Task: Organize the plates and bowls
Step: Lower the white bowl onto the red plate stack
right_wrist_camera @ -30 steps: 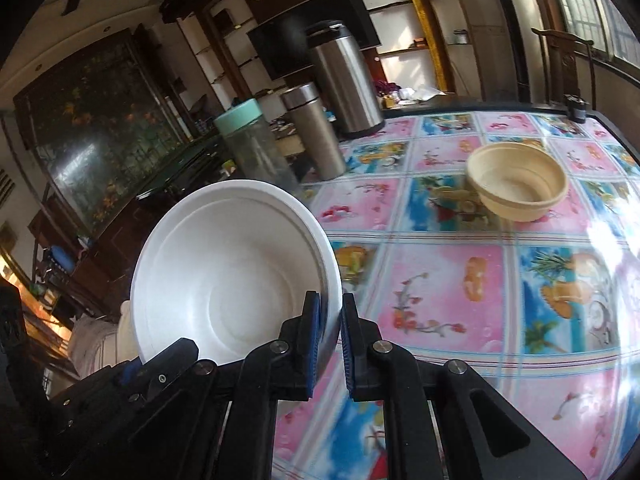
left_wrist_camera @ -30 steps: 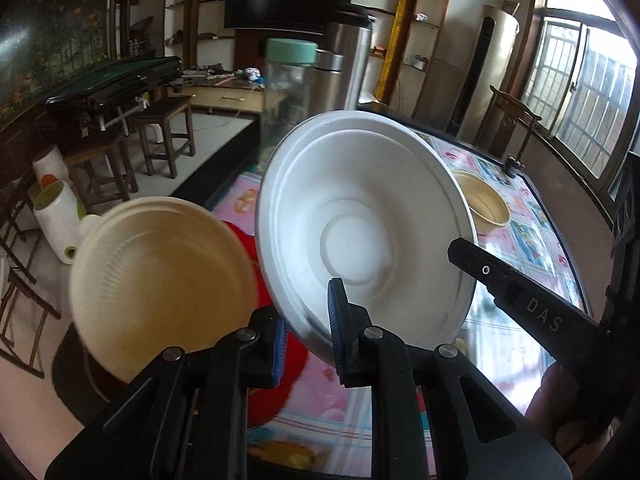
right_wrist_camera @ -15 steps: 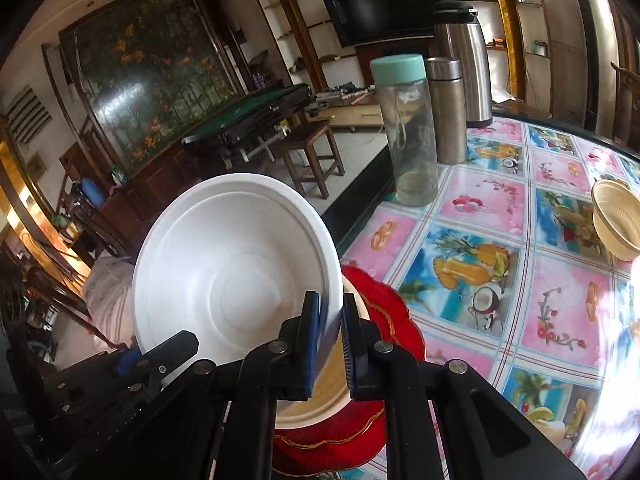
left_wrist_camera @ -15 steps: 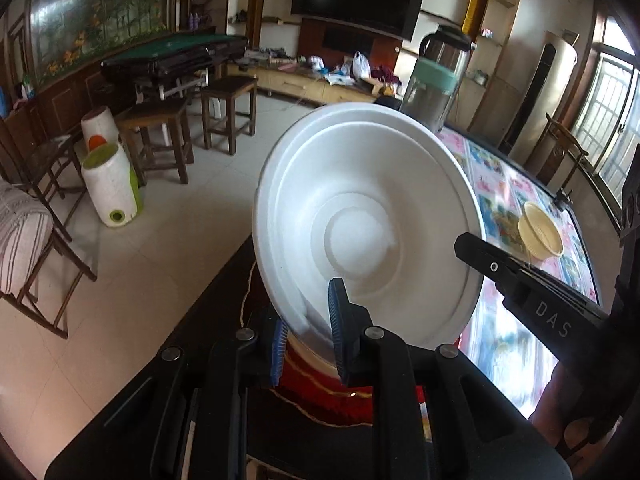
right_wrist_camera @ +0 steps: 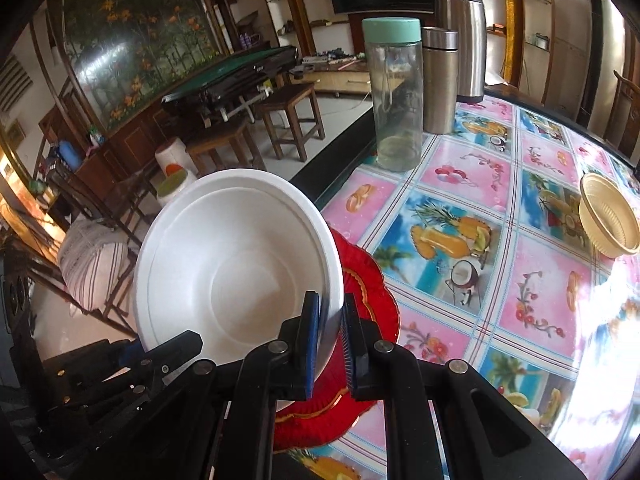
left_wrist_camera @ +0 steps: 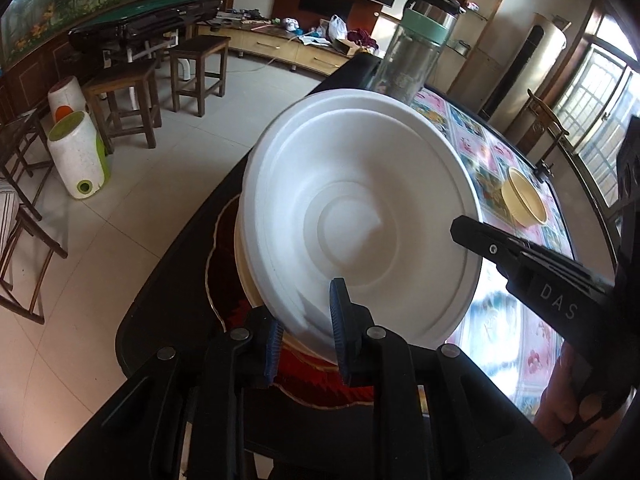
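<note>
A white foam bowl point(left_wrist_camera: 360, 216) point(right_wrist_camera: 236, 264) hangs tilted, just over a cream bowl point(left_wrist_camera: 245, 276) that sits on a red plate point(right_wrist_camera: 372, 292) at the table's near left corner. My left gripper point(left_wrist_camera: 306, 340) is shut on the bowl's near rim, one pad inside and one outside. My right gripper point(right_wrist_camera: 331, 340) is shut on the rim on the opposite side, and one of its fingers point(left_wrist_camera: 520, 256) shows in the left wrist view. A second cream bowl point(right_wrist_camera: 608, 220) point(left_wrist_camera: 524, 204) stands alone farther along the table. Most of the cream bowl under the white one is hidden.
A clear bottle with a green lid point(right_wrist_camera: 396, 96), a steel flask point(right_wrist_camera: 440, 80) and a steel kettle point(right_wrist_camera: 464, 40) stand at the table's far left side. The dark table edge point(right_wrist_camera: 336, 156) runs beside the red plate. Wooden stools point(left_wrist_camera: 128, 100) and a white-green container point(left_wrist_camera: 80, 156) are on the floor.
Both grippers have carried the white bowl leftward toward the table's corner and lowered it over the cream bowl on the red plate. The far cream bowl has not moved.
</note>
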The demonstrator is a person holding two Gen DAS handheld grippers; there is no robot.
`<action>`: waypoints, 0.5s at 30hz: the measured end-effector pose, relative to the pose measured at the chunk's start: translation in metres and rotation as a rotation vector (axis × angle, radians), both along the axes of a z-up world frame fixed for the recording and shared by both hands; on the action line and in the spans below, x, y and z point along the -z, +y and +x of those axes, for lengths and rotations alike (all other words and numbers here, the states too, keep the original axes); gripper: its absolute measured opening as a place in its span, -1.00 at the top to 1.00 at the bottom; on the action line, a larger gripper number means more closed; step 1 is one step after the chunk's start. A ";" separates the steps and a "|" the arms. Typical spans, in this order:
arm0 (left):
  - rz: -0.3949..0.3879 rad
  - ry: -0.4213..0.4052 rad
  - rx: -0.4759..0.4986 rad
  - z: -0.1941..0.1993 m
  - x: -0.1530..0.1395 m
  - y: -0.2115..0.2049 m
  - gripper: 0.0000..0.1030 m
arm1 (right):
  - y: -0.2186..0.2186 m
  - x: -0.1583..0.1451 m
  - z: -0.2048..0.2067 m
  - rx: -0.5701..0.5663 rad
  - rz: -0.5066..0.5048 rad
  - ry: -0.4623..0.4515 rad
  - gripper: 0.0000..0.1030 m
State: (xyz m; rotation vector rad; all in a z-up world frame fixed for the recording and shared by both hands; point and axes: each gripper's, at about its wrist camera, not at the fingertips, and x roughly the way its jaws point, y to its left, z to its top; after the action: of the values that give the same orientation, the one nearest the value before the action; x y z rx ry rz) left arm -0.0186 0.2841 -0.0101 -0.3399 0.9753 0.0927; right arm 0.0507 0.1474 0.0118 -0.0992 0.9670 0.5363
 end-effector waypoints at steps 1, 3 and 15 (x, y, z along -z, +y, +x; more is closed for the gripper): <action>0.001 0.006 0.014 -0.003 0.000 -0.001 0.60 | 0.002 -0.001 -0.002 -0.015 -0.023 0.003 0.78; -0.001 0.018 0.029 -0.006 -0.001 -0.002 0.55 | 0.008 0.000 -0.003 -0.043 -0.058 0.011 0.77; 0.128 0.048 -0.018 -0.008 -0.007 -0.001 0.22 | 0.014 0.008 0.006 -0.021 -0.074 -0.020 0.69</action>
State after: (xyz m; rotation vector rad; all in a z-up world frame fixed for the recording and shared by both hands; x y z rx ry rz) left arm -0.0270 0.2836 -0.0029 -0.2297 1.0087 0.1795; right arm 0.0566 0.1614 0.0040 -0.1809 0.9678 0.5183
